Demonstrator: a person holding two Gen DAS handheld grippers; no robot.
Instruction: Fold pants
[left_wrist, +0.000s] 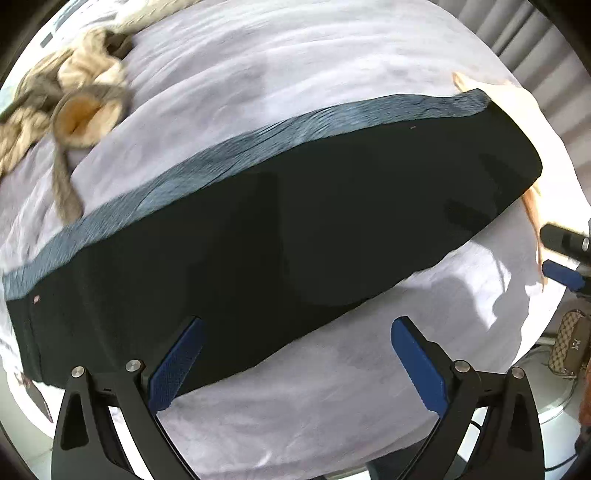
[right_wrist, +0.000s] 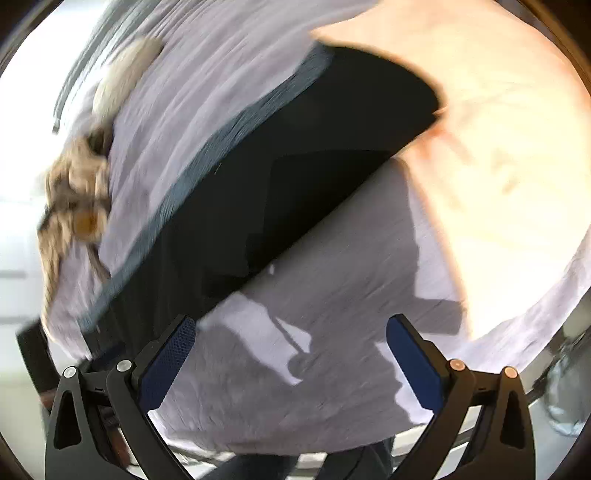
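Pants (left_wrist: 295, 206): black, flat on bed (left_wrist: 295, 66), long axis crosswise before both. Left hand-held gripper (left_wrist: 295, 354): wide, empty, nearer, near hem. Right hand-held gripper (right_wrist: 291, 350): wide, empty, farther back.

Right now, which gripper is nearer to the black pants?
Left. The left gripper hangs open right at the near edge of the black pants, one finger overlapping the fabric. The right gripper is open over bare sheet, off the pants' edge.
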